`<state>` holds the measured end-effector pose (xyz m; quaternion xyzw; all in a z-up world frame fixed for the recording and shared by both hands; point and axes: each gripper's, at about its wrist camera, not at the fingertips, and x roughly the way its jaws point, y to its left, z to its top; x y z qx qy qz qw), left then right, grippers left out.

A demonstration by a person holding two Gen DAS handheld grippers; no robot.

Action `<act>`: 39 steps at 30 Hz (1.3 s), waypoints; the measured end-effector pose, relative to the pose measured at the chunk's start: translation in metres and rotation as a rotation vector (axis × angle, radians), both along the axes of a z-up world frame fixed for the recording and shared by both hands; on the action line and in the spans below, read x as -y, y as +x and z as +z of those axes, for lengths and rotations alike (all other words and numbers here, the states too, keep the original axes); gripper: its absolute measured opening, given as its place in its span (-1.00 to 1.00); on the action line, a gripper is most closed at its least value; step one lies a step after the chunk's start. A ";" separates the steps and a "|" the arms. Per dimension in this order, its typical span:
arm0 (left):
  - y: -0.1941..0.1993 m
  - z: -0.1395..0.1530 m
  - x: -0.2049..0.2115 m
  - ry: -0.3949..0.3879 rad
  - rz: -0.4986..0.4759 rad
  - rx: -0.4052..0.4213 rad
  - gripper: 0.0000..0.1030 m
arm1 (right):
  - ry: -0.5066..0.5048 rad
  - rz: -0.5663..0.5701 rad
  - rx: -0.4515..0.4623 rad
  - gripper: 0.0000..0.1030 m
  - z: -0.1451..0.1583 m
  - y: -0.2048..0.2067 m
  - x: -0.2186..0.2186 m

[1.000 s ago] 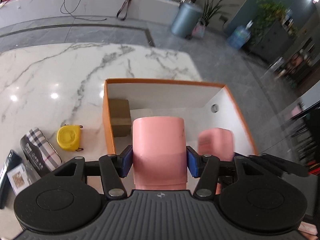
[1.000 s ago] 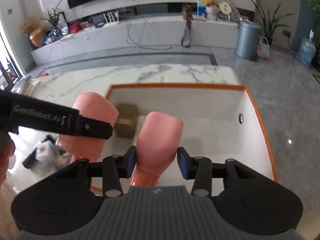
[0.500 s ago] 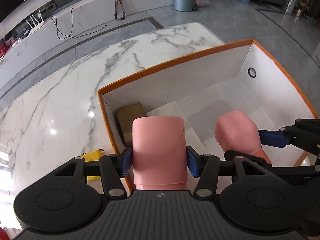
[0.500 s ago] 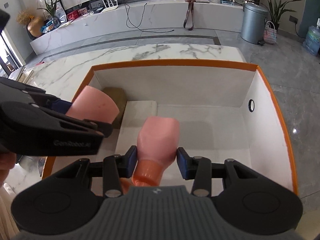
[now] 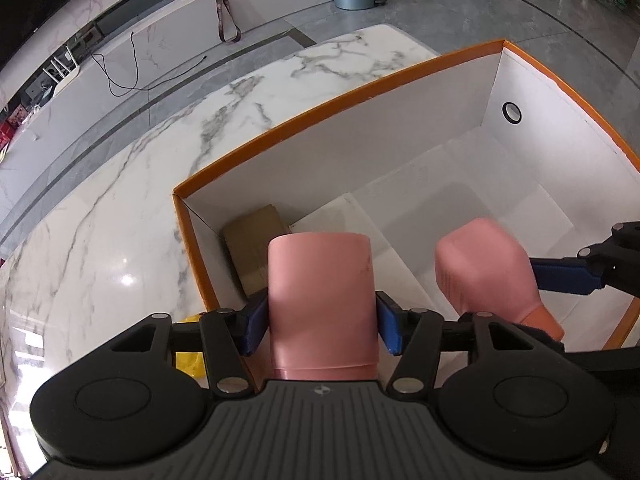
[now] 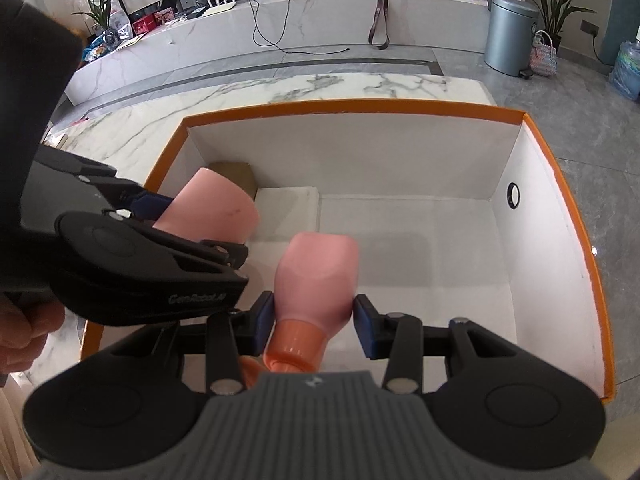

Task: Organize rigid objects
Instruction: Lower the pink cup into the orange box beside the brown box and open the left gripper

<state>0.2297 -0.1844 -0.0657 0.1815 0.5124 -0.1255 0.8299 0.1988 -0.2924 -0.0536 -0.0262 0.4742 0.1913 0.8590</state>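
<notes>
A pink cup (image 5: 320, 288) sits between the blue pads of my left gripper (image 5: 322, 320), low over the left end of the orange box (image 5: 320, 116) with white walls. The jaws are opening, but the pads still touch the cup's sides. My right gripper (image 6: 314, 316) is shut on a pink bottle (image 6: 320, 268) with an orange neck, held bottom-forward over the box floor. In the right wrist view the pink cup (image 6: 212, 204) shows at left. A small brown carton (image 5: 252, 248) lies in the box's far left corner.
A white flat sheet (image 6: 288, 212) lies on the box floor beside the carton. A yellow tape measure (image 5: 188, 356) peeks out on the marble table (image 5: 120, 240) left of the box. A person's hand (image 6: 24, 328) is at the left edge.
Both grippers have sunk into the box with their pink items. The left gripper has rolled and swung over the box's left end, and the items left of the box have dropped from view.
</notes>
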 end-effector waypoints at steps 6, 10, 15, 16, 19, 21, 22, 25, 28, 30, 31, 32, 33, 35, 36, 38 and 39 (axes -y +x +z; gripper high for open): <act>-0.001 0.005 -0.006 -0.050 0.007 0.004 0.41 | 0.007 0.009 -0.006 -0.17 0.000 -0.003 -0.003; -0.005 0.016 -0.016 -0.124 0.010 0.014 0.44 | 0.020 0.018 -0.021 -0.17 -0.001 -0.004 -0.005; -0.017 0.043 -0.035 -0.235 0.029 0.072 0.42 | 0.010 0.033 -0.030 -0.17 -0.001 -0.006 -0.010; -0.018 0.049 -0.039 -0.252 0.039 0.087 0.41 | 0.010 0.035 -0.033 -0.17 -0.002 -0.006 -0.011; -0.022 0.064 -0.053 -0.287 0.079 0.129 0.40 | 0.008 0.032 -0.042 -0.16 -0.003 -0.005 -0.014; -0.023 0.069 -0.063 -0.305 0.100 0.145 0.32 | 0.010 0.026 -0.043 -0.16 -0.004 -0.004 -0.018; -0.023 0.070 -0.067 -0.307 0.111 0.146 0.32 | 0.010 0.027 -0.042 -0.16 -0.004 -0.002 -0.020; -0.021 0.065 -0.077 -0.308 0.146 0.131 0.31 | 0.016 0.036 -0.038 -0.16 -0.003 0.001 -0.028; -0.020 0.056 -0.087 -0.315 0.175 0.096 0.22 | 0.017 0.042 -0.038 -0.16 -0.003 0.006 -0.037; -0.019 0.049 -0.093 -0.327 0.194 0.070 0.16 | 0.017 0.052 -0.037 -0.16 -0.004 0.008 -0.043; -0.020 0.047 -0.097 -0.332 0.204 0.063 0.16 | 0.010 0.058 -0.035 -0.17 -0.005 0.008 -0.045; -0.019 0.044 -0.100 -0.334 0.213 0.059 0.12 | 0.003 0.066 -0.036 -0.17 -0.005 0.009 -0.048; -0.019 0.043 -0.102 -0.336 0.221 0.056 0.10 | -0.006 0.071 -0.037 -0.17 -0.005 0.009 -0.049; -0.020 0.041 -0.107 -0.348 0.235 0.050 0.09 | -0.021 0.081 -0.049 -0.17 -0.007 0.009 -0.050; -0.020 0.040 -0.109 -0.357 0.242 0.045 0.06 | -0.019 0.080 -0.062 -0.17 -0.009 0.010 -0.049; -0.019 0.038 -0.110 -0.370 0.250 0.038 0.04 | -0.011 0.070 -0.076 -0.17 -0.011 0.010 -0.047; -0.019 0.038 -0.111 -0.371 0.251 0.037 0.01 | -0.013 0.066 -0.072 -0.17 -0.011 0.009 -0.047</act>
